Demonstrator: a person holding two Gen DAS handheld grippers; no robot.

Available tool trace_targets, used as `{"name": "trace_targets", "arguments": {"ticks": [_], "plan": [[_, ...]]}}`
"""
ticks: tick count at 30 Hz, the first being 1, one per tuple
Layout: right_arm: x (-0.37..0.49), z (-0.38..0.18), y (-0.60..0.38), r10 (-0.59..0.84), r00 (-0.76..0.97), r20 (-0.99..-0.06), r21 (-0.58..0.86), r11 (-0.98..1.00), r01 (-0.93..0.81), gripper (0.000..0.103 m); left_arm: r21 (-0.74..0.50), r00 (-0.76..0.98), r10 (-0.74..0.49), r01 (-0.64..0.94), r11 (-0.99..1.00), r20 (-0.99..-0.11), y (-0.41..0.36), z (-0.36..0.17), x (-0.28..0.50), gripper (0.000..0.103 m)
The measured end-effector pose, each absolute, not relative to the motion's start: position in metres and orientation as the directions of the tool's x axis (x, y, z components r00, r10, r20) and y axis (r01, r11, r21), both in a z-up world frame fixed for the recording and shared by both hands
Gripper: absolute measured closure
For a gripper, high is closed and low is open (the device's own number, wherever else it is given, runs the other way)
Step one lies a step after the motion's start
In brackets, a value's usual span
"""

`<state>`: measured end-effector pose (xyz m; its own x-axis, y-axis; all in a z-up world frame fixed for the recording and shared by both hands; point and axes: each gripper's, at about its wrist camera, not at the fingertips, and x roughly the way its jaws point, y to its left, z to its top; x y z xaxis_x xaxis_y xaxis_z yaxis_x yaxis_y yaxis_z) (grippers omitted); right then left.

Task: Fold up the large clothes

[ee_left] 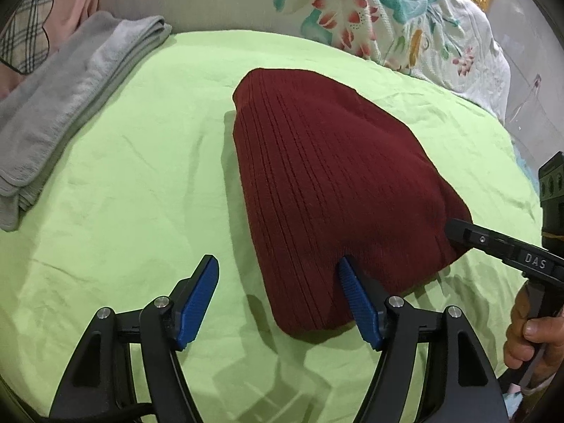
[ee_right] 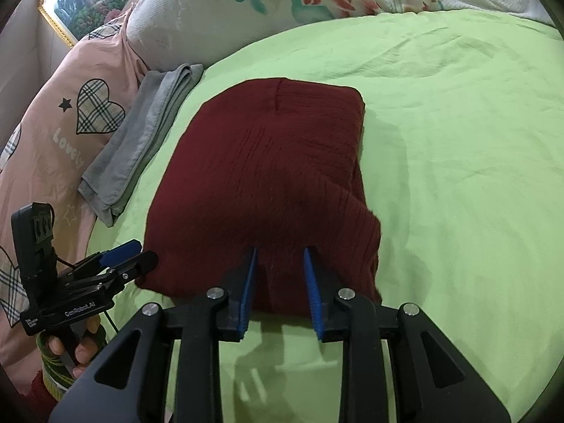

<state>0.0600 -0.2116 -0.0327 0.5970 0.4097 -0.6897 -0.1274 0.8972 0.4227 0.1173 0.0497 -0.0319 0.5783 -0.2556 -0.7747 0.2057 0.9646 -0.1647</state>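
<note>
1. Pink pillow [ee_right: 53,162], plaid hearts, stood against the head of the bed at far left, off the work area.

2. Grey folded garment [ee_left: 67,112], a flat stack on the green sheet [ee_left: 141,183] near its left edge, beside the pillow; judged finished and set aside to keep the middle free.

3. Left gripper [ee_left: 278,292], fingers spread wide, gripping nothing. Its outer pad [ee_left: 197,296] hung over bare sheet; the inner pad touched or overlapped the near edge of the sweater. Judged released, or poised to press.

4. Dark red ribbed sweater [ee_right: 268,176], the task's piece, lay folded into a compact block at the middle of the sheet, well apart from the grey stack. Judged near the end of its folding.

5. Right gripper [ee_right: 280,278], fingers at a narrow gap, tips at or under the sweater's near right corner. Whether cloth was pinched could not be told.

6. Floral quilt [ee_left: 405,17], bunched along the far edge.

Containers: none seen.
</note>
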Motion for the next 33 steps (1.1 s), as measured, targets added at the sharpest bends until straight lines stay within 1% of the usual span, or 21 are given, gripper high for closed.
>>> {"name": "trace_targets", "arguments": {"ticks": [3,7,12,16,17,19,21,23,25,27,31,33], "plan": [[0.053,-0.030,-0.211,0.411,0.600,-0.687,0.424,0.896,-0.129,0.073,-0.155,0.581,-0.243,0.198,0.968,-0.777,0.050,-0.031,0.114,0.031],[0.042,-0.027,-0.214,0.410,0.608,-0.680,0.430,0.895,-0.122,0.067,-0.142,0.584,-0.230,0.193,0.971,-0.779,0.049,-0.033,0.111,0.031],[0.035,-0.024,-0.225,0.376,0.646,-0.665,0.426,0.901,-0.085,0.065,-0.156,0.581,-0.243,0.196,0.968,-0.777,0.052,-0.029,0.107,0.031],[0.047,-0.027,-0.242,0.352,0.673,-0.650,0.457,0.889,-0.024,0.064,-0.160,0.582,-0.253,0.207,0.965,-0.773,0.054,-0.028,0.102,0.030],[0.051,-0.029,-0.242,0.348,0.672,-0.653,0.456,0.890,-0.017,0.063,-0.157,0.581,-0.248,0.203,0.967,-0.775,0.055,-0.030,0.103,0.028],[0.061,-0.034,-0.244,0.346,0.663,-0.664,0.464,0.886,0.002,0.062,-0.169,0.571,-0.252,0.195,0.966,-0.781,0.057,-0.036,0.107,0.028],[0.067,-0.037,-0.245,0.364,0.654,-0.663,0.491,0.871,0.012,0.062,-0.190,0.563,-0.266,0.191,0.963,-0.783,0.060,-0.039,0.109,0.026],[0.067,-0.031,-0.250,0.369,0.677,-0.636,0.508,0.862,0.007,0.062,-0.194,0.561,-0.270,0.192,0.962,-0.783,0.062,-0.040,0.111,0.025],[0.068,-0.024,-0.256,0.383,0.696,-0.608,0.526,0.851,-0.010,0.059,-0.193,0.559,-0.272,0.198,0.961,-0.783,0.063,-0.041,0.112,0.024],[0.078,-0.024,-0.265,0.410,0.698,-0.586,0.568,0.823,-0.007,0.057,-0.196,0.557,-0.274,0.197,0.961,-0.784,0.063,-0.042,0.113,0.023],[0.109,-0.040,-0.274,0.467,0.656,-0.593,0.636,0.771,0.027,0.057,-0.209,0.552,-0.280,0.190,0.959,-0.786,0.063,-0.043,0.115,0.022],[0.122,-0.048,-0.270,0.505,0.629,-0.591,0.659,0.752,0.015,0.057,-0.207,0.550,-0.279,0.191,0.960,-0.787,0.063,-0.044,0.116,0.022]]}}
